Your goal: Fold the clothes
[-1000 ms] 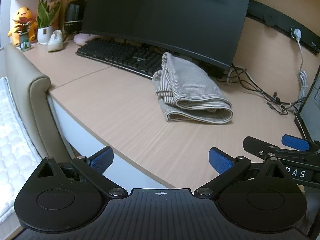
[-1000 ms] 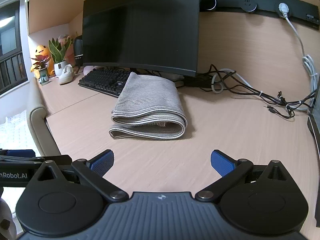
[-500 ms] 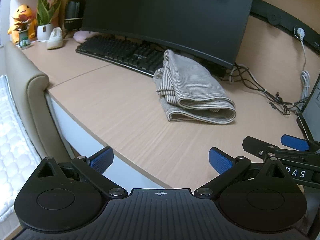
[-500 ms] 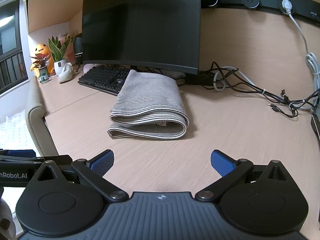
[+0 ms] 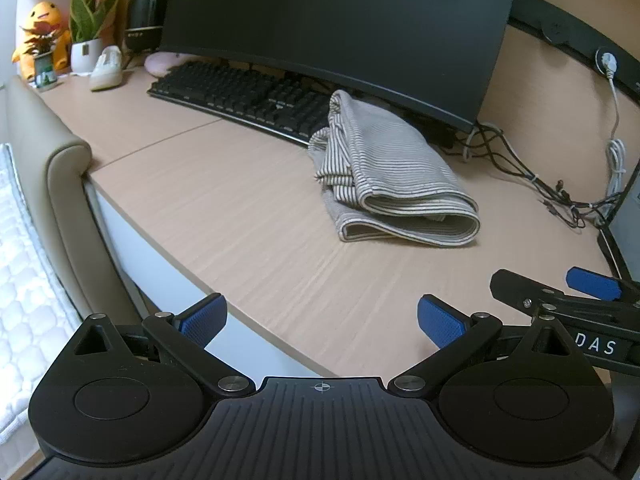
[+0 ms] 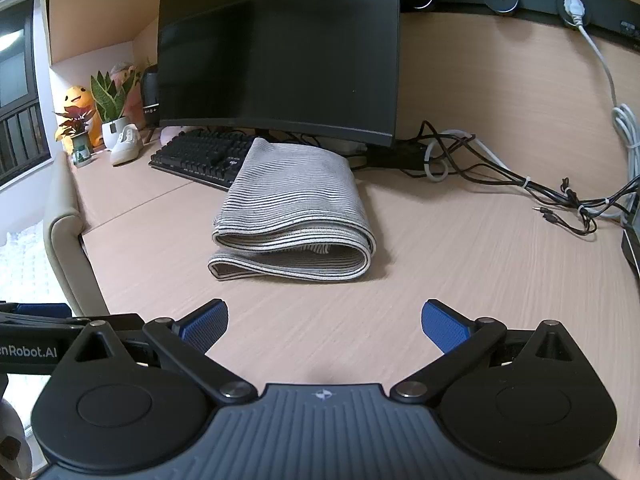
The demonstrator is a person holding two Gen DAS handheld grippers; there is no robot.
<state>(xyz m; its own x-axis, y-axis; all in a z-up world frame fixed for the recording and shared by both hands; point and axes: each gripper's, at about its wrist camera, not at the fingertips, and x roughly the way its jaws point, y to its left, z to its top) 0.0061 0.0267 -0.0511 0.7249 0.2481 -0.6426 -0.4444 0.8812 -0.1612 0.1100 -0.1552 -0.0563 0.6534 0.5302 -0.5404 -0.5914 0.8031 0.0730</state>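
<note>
Left wrist view: left gripper [image 5: 320,318] held low at the near edge of the desk [image 5: 240,208], aimed across it, its 2 blue pads spread wide with nothing between them. Well short of the folded striped garment [image 5: 390,168], not touching it. Right gripper [image 5: 560,300] showing at the right margin, level with the left one, also clear of the garment.

Right wrist view: right gripper [image 6: 324,324] hovering over the desk [image 6: 460,264], pointed straight at the garment [image 6: 292,208], pads parted wide and empty. Bare desk between pads and garment; nothing blocking the way. Left gripper [image 6: 40,314] poking in at the left margin.

Garment lying on the desk in about 3 layers, rounded fold on its right, loose edges on its left, far end resting just against the black keyboard [image 6: 200,156]. Behind the garment, a dark curved monitor [image 6: 280,52]. Right of the garment, a tangle of black and white cables [image 6: 500,176] running to a wall rail. Far left of the garment, past the keyboard: a white shoe [image 5: 106,68], a potted plant [image 5: 90,28], a yellow plush toy [image 5: 40,28]. Left of the garment, off the desk edge, a beige padded chair back [image 5: 68,184].
</note>
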